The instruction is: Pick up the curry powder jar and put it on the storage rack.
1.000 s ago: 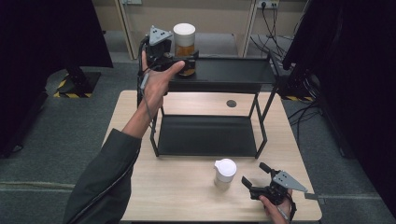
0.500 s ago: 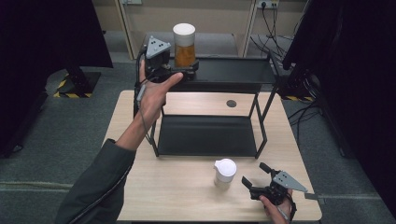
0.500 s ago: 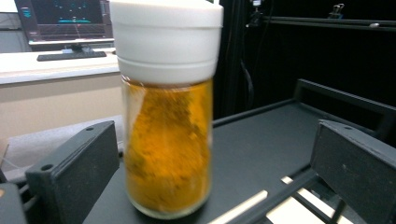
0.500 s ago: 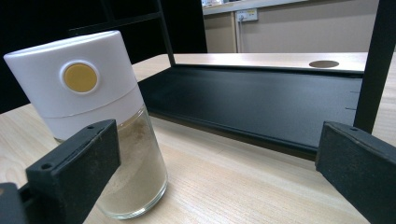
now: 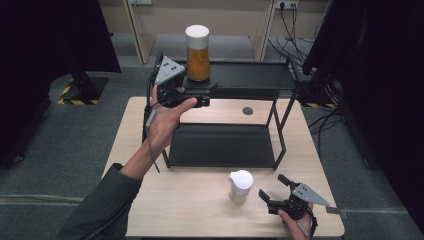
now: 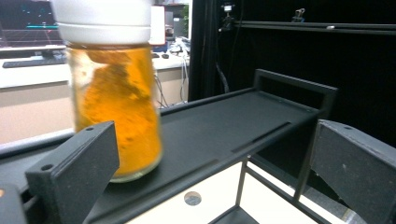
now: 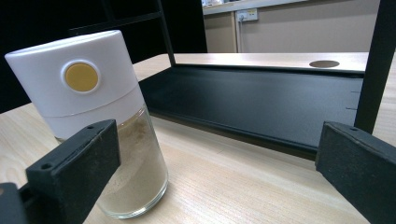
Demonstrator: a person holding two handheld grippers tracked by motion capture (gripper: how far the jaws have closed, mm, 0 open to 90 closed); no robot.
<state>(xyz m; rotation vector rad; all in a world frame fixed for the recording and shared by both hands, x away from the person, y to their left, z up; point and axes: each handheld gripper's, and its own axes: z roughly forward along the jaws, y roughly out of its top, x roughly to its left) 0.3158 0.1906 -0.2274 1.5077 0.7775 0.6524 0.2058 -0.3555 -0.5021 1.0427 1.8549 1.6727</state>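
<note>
A glass jar of orange powder with a white lid stands upright on the left part of the black rack's top shelf. My left gripper hangs just in front of and below it, open, with nothing between its jaws. In the left gripper view the orange jar stands beyond the left jaw. A white-capped shaker of beige powder stands on the wooden table. My right gripper rests open just right of it. In the right gripper view the shaker sits by the left jaw.
The rack's lower shelf lies bare on the table, with thin black posts at its corners. A round cable hole sits in the tabletop behind it. Dark curtains flank both sides of the table.
The left gripper has let go of the orange jar, which stays on the top shelf, and has drawn back and down toward the person. The right gripper has not moved.
</note>
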